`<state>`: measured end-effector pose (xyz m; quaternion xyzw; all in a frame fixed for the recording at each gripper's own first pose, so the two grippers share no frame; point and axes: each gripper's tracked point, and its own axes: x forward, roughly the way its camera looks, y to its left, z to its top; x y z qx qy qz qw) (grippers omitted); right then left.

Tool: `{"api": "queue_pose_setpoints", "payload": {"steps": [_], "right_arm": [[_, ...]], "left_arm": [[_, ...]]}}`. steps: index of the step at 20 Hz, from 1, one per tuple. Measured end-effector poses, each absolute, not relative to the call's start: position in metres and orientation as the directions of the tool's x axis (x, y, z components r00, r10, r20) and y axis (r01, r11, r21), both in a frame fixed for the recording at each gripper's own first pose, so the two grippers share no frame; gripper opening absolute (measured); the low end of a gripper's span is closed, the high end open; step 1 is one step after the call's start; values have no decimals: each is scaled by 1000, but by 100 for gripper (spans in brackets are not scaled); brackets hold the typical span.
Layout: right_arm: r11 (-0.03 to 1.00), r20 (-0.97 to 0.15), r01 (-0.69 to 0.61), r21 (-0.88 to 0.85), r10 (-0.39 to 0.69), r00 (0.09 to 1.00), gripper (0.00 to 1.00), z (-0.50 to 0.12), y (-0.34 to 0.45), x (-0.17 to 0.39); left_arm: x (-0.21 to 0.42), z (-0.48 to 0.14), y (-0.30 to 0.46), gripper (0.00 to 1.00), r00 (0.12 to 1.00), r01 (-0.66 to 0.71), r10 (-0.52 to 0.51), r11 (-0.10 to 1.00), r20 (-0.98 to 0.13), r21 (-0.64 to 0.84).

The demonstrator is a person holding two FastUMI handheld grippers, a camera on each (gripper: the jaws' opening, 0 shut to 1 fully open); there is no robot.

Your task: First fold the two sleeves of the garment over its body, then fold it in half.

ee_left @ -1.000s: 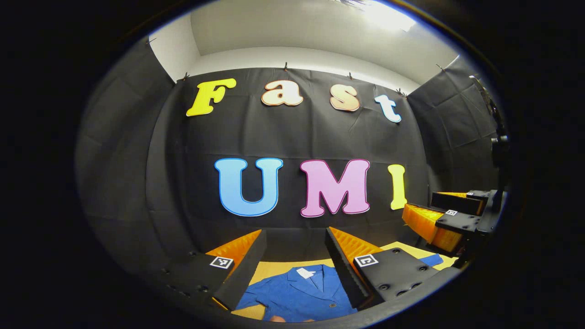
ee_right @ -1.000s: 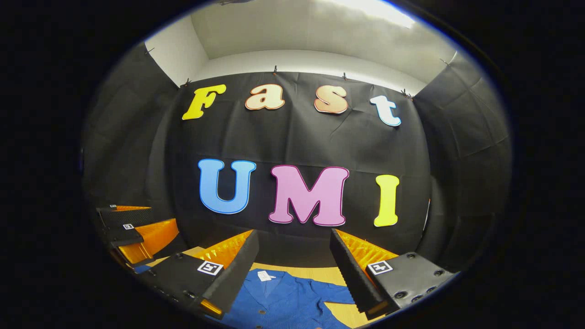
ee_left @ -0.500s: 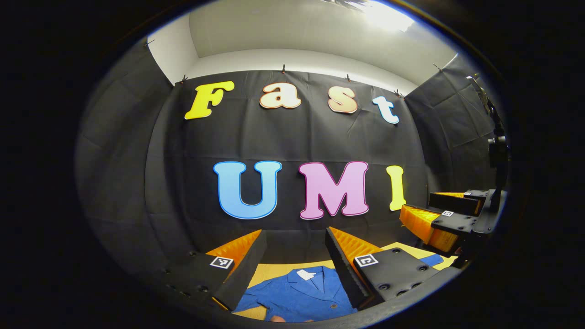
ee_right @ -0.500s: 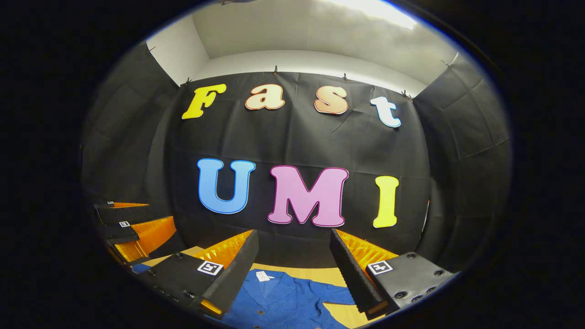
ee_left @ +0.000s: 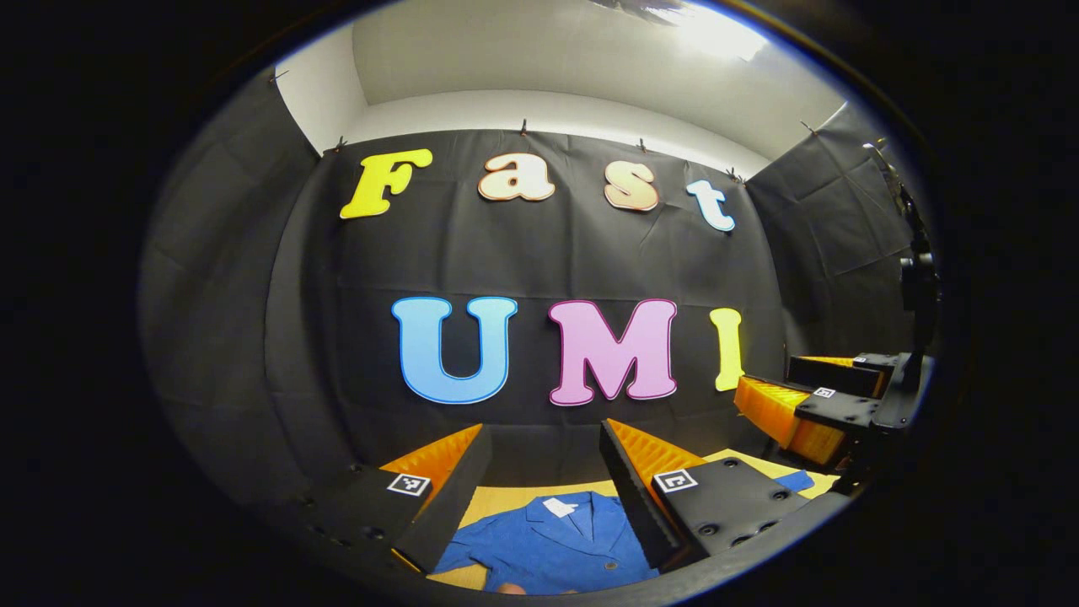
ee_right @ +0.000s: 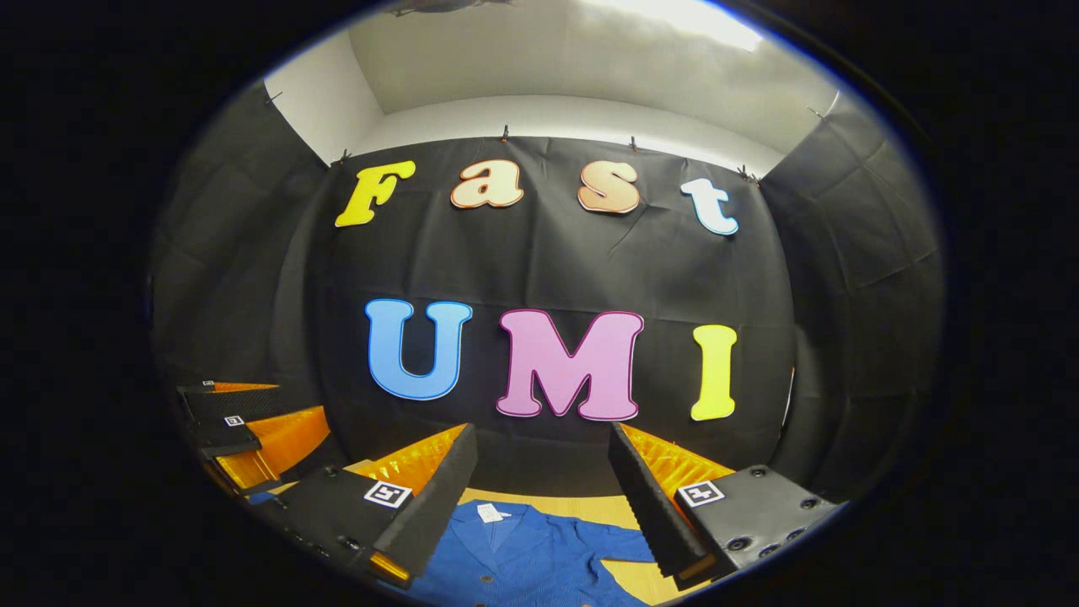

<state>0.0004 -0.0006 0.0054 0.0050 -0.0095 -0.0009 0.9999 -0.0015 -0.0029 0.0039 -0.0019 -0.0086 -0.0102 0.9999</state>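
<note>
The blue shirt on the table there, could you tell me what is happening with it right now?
A person holds two grippers above a blue shirt lying flat on the table, collar toward the booth wall. The left gripper and the right gripper are both open and raised, gripping nothing. In the right gripper view one sleeve is spread out to the side, so folding does not seem to have started. Each gripper also shows at the edge of the other's view.
</note>
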Motion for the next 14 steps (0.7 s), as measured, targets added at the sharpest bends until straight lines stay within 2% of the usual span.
{"api": "queue_pose_setpoints", "payload": {"steps": [1,4,6,12,13,14], "right_arm": [[1000,17,1,9,-1,1000,95,4,0,1],[1000,11,3,7,-3,1000,95,2,-2,1],[1000,3,8,6,-8,1000,99,1,-3,1],[1000,-6,14,-4,-14,1000,99,-2,-7,1],[1000,-9,14,-5,-14,1000,95,-4,-7,1],[1000,-16,13,-6,-13,1000,99,-7,-7,1]], "left_arm": [[-2,3,-2,79,1000,21,-21,1000,14,-5],[-2,5,3,79,1000,-7,7,1000,21,-5],[-1,7,5,79,999,-15,15,1000,30,-6],[-1,2,9,79,1000,-25,25,1000,8,-10],[-1,1,10,79,1000,-27,27,1000,7,-8],[-1,2,11,79,999,-33,33,999,9,-3]]}}
